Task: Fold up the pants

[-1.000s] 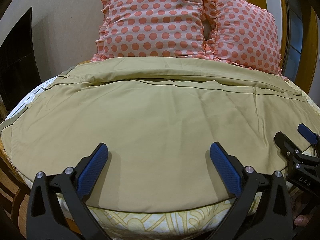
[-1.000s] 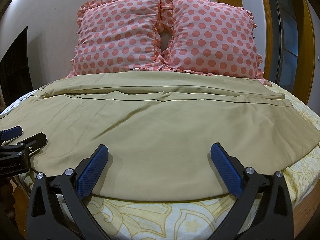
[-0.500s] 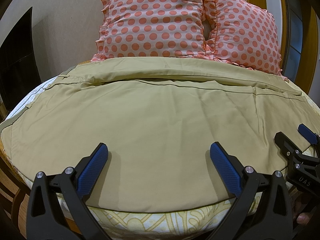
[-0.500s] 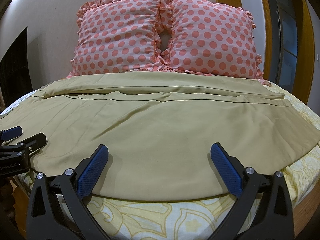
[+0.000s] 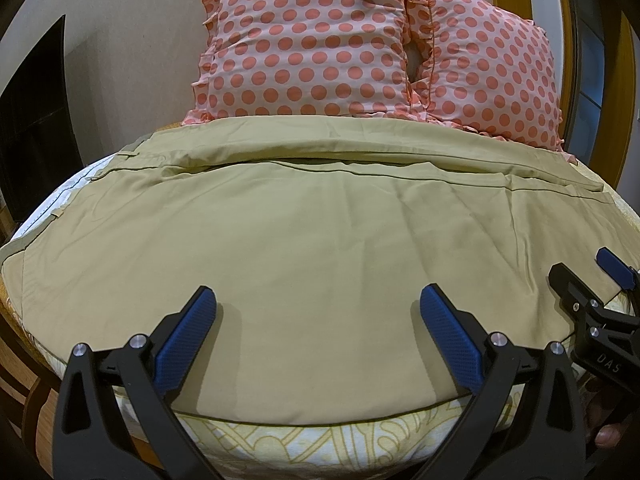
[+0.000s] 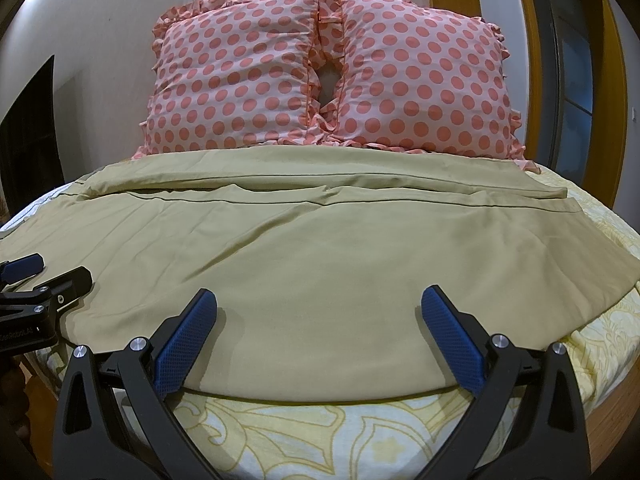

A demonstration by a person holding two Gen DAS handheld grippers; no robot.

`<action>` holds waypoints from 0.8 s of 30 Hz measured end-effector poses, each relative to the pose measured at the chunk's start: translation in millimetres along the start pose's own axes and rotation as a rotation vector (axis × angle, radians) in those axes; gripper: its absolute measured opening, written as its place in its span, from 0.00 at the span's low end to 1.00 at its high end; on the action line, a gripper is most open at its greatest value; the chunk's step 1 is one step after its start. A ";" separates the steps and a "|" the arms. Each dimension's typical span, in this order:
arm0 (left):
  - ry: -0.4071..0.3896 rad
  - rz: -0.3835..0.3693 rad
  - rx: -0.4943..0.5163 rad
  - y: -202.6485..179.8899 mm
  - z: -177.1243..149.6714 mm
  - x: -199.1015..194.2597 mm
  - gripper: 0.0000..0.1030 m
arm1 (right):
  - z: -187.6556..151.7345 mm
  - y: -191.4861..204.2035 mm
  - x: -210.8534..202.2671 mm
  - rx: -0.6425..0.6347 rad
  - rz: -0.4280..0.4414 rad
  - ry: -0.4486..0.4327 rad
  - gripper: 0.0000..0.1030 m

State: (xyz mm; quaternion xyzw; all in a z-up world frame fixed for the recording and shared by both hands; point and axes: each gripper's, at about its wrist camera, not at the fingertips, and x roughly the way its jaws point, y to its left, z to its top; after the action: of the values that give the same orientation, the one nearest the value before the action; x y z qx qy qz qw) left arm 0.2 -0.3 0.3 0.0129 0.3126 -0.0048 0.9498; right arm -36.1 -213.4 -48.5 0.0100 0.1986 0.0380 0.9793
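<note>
The khaki pants (image 5: 304, 240) lie spread flat across the bed (image 5: 320, 440), lengthwise from side to side, with one leg folded over the other so that two long seam lines run across the far part of the cloth, just in front of two pink pillows with coral dots (image 5: 304, 40) that lean against the wall. The near edge of the pants curves along the bed's front rim, where the yellow-patterned sheet (image 6: 320, 432) shows beneath it. The left tongs (image 5: 316, 332) are held low and level at that near edge, pointing toward the pillows, their two blue pads spread wide apart with only flat cloth between them, gripping nothing. The right tongs (image 6: 318, 332) sit in the same pose beside them, also wide open and empty, over the near hem. In the left wrist view the right tongs (image 5: 576, 276) appear at the far right edge, tips resting over the cloth; a fingertip of the person's hand (image 5: 608, 436) shows below them. In the right wrist view the left tongs (image 6: 48, 272) reach in from the left edge, close above the cloth.
</note>
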 end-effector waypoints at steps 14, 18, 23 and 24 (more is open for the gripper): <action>-0.037 0.053 0.021 14.2 37.2 -2.7 0.98 | 117.2 -78.3 27.5 -0.004 -0.115 -0.018 0.99; -0.050 0.083 0.004 20.7 58.0 3.2 0.98 | 173.0 -142.1 114.0 0.122 -0.258 0.103 0.99; -0.032 0.091 -0.019 26.9 71.6 15.1 0.98 | 210.7 -224.7 238.2 0.398 -0.362 0.306 0.84; -0.029 0.092 -0.021 27.2 71.5 16.6 0.98 | 212.4 -236.2 253.9 0.442 -0.378 0.334 0.79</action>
State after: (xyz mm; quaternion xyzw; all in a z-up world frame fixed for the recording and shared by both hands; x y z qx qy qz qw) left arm 56.5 24.9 48.5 0.0174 0.2980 0.0421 0.9535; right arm 296.5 -429.9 40.3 0.1791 0.3579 -0.1873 0.8971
